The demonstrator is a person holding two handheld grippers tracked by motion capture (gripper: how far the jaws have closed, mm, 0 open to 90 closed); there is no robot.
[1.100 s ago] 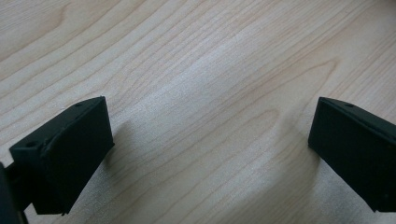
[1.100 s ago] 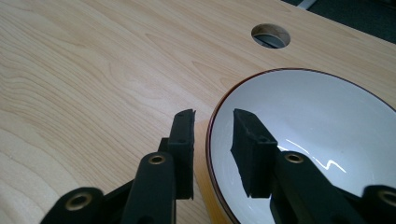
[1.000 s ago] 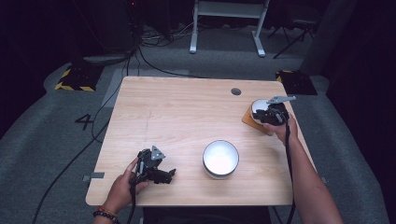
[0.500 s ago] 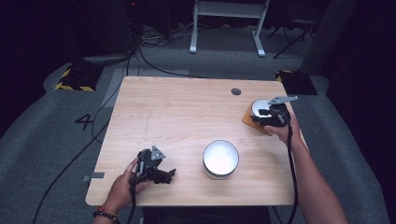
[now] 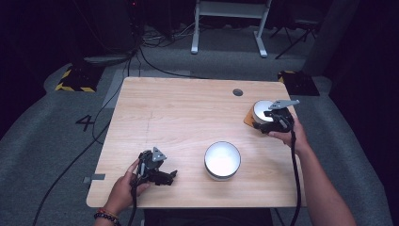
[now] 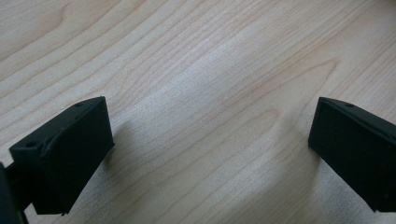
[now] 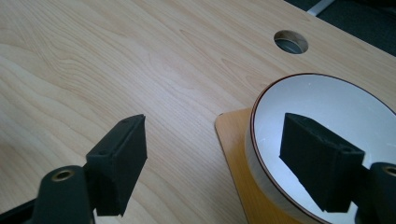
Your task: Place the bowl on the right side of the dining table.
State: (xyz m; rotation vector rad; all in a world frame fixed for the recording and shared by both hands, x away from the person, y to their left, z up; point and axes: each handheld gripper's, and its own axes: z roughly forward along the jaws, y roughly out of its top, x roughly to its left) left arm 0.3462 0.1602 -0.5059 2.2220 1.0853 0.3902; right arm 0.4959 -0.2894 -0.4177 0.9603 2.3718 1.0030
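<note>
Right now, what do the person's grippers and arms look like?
Both the left gripper and right gripper are black with blocky jaws, each topped by a grey three-cornered plate and trailing a black cable. Forearms are bare; a beaded bracelet circles the left wrist.

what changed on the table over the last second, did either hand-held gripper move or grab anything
Very little. The right hand-held gripper crept slightly toward the table's far right corner and stays open over the small white bowl on the orange mat, one jaw inside the rim, not closed on it. Nothing was taken or let go. The left hand-held gripper, open above bare table, and the larger white bowl stayed as they were.
</note>
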